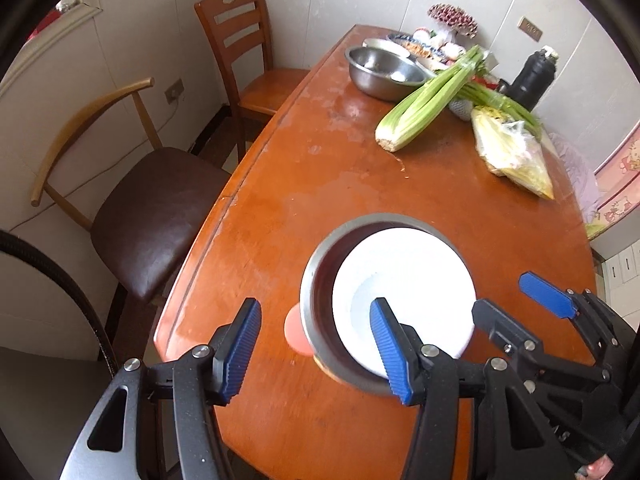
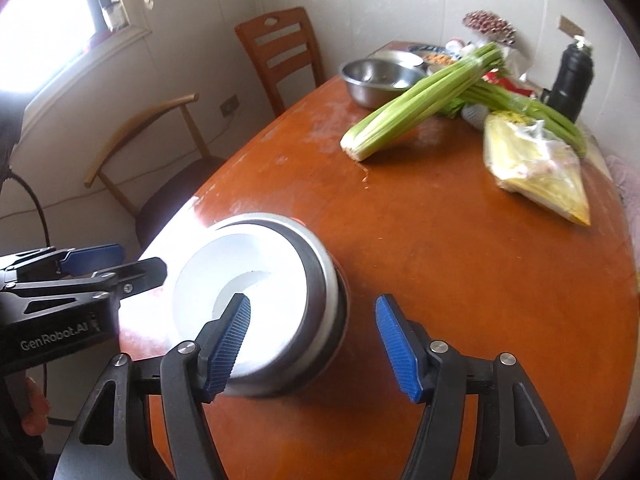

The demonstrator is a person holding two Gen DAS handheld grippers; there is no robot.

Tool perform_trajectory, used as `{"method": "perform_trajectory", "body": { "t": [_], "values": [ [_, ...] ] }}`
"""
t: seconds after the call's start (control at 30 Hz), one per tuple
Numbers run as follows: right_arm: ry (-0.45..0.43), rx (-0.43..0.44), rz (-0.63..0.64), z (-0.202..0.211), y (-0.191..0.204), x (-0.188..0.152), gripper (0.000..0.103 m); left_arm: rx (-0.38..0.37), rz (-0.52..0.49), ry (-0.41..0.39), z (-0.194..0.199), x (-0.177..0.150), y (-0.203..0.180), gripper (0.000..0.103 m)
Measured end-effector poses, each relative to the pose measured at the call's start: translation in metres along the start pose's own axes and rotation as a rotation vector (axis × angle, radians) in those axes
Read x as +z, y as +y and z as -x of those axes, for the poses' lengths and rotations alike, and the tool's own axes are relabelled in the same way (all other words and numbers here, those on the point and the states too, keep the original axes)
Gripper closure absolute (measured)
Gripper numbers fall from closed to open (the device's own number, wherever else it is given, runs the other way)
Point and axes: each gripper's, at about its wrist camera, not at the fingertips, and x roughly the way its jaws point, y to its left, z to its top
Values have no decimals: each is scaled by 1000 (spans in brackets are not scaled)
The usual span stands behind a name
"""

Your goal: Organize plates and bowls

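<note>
Left gripper fills the bottom of its own view, jaws apart, nothing clamped; its right pad sits in front of the white bowl, contact not clear; right gripper likewise spread wide, pads pressing on nothing, left pad overlapping the bowl rim in view. White bowl is nested inside a steel bowl, tilted toward the steel bowl's right side in the left view; both stand on the orange-brown wooden table near its front edge; a pink round thing peeks out from under the steel bowl's left side, too hidden to identify. Far end of table: second steel bowl, celery bunch, bagged yellow produce, black flask; two chairs beside the table's left edge.
</note>
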Motion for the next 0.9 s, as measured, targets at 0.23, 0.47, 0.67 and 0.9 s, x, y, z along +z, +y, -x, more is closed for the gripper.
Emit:
{"method": "perform_trajectory", "body": {
  "t": [0.23, 0.47, 0.67, 0.9],
  "values": [
    [-60, -31, -56, 49, 4, -30, 33, -28, -23, -32, 40, -35, -7, 46],
    [-92, -75, -85, 91, 18, -73, 33, -75, -83, -23, 63, -76, -20, 45],
    [-116, -97, -106, 122, 28, -101, 30, -81, -99, -12, 77, -102, -27, 39],
    [-134, -114, -115, 142, 34, -121, 29, -88, -126, -8, 86, -117, -34, 39]
  ]
}}
